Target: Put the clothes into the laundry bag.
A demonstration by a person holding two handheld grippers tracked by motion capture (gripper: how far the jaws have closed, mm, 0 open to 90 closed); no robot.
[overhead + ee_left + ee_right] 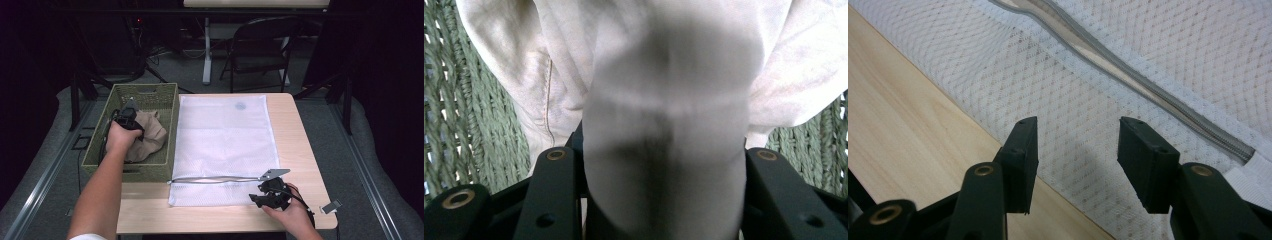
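Garment gripped in the basket, mesh bag waiting unzipped on the table.

From the left, we saw the left gripper (pixel 131 119) down inside the green woven basket (pixel 165 125), its jaws clamped on a thick fold of the beige garment (pixel 664 115); that pinch we read in the left gripper view, while the high view gave us the garment's place in the basket. To the right, the white mesh bag (pixel 225 145) lay flat with its zipper (pixel 1128 75) parted. The right gripper (pixel 1075 155) hovered with jaws apart over the bag's near edge, grasping nothing. We judged lifting and bagging were left.
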